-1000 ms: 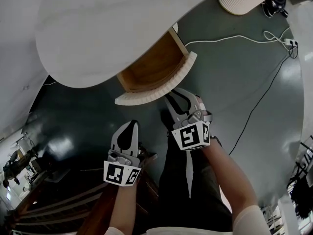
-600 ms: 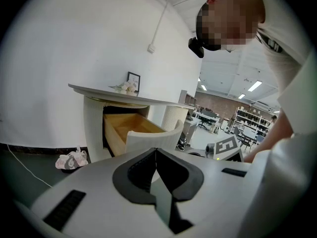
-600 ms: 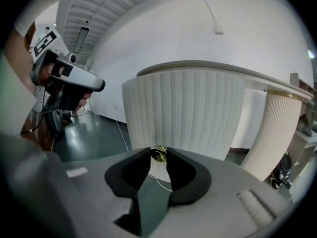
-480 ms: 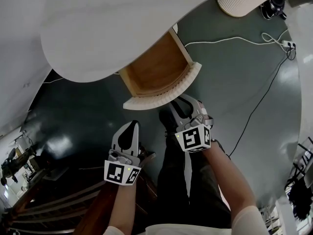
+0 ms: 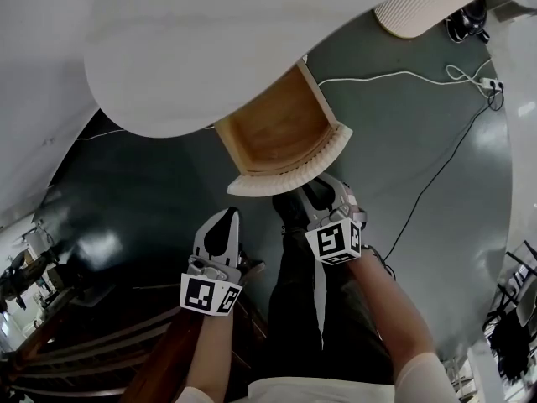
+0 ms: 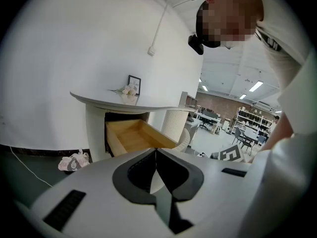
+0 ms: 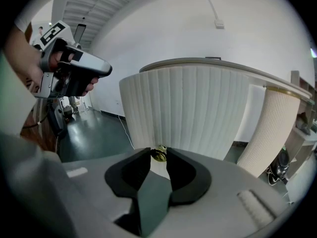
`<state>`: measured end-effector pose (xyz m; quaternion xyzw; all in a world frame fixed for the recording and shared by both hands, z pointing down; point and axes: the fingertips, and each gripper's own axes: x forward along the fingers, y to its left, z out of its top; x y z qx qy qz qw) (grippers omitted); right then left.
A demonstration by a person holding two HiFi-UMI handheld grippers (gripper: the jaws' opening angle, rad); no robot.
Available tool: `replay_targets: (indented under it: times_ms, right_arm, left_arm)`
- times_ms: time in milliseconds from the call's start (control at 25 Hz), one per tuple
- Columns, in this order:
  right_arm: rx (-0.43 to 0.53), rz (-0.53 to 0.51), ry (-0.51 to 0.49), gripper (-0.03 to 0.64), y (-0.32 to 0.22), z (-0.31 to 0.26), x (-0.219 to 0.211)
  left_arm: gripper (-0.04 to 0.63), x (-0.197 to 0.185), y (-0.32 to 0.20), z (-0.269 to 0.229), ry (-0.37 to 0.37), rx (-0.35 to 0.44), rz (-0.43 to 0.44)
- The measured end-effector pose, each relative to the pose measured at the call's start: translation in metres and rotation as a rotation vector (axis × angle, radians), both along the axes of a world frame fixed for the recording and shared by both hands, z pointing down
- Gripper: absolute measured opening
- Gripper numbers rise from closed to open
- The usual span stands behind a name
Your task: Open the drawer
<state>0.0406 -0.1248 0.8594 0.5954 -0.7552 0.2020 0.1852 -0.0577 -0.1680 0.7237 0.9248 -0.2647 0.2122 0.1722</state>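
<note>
A wooden drawer (image 5: 281,128) with a white ribbed front (image 5: 295,173) stands pulled out from under the curved white tabletop (image 5: 193,49). My right gripper (image 5: 322,193) reaches the drawer front from below and is shut on its small brass knob (image 7: 158,153), which sits between the dark pads. The ribbed front (image 7: 188,110) fills the right gripper view. My left gripper (image 5: 226,217) hangs apart to the left, holding nothing; its jaws meet at the tips (image 6: 156,150). The open drawer (image 6: 134,135) looks empty in the left gripper view.
A white cable (image 5: 394,72) runs across the dark floor to a power strip (image 5: 488,81). A ribbed white column (image 5: 419,8) stands at the back right. The person's dark trousers (image 5: 309,309) are below the grippers. A framed picture (image 6: 133,84) stands on the tabletop; a crumpled cloth (image 6: 73,161) lies on the floor.
The drawer has slid further out from under the tabletop, and my right gripper has come back with it on the knob. The left gripper has stayed about where it was.
</note>
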Motion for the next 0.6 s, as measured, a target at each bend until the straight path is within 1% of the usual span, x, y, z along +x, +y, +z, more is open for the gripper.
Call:
replay_targets:
  times_ms: [400, 520, 600]
  right_arm:
    - [-0.072, -0.005, -0.004, 0.114, 0.004, 0.003, 0.003]
    - [-0.094, 0.011, -0.016, 0.14, 0.007, -0.004, 0.008]
    - [-0.101, 0.016, -0.022, 0.147, 0.008, -0.014, 0.011]
  left_arm:
    - [0.008, 0.001, 0.007, -0.02, -0.007, -0.005, 0.004]
    - [0.008, 0.004, 0.01, -0.032, -0.008, -0.003, 0.004]
    - [0.008, 0.005, 0.011, -0.043, -0.005, 0.002, 0.0]
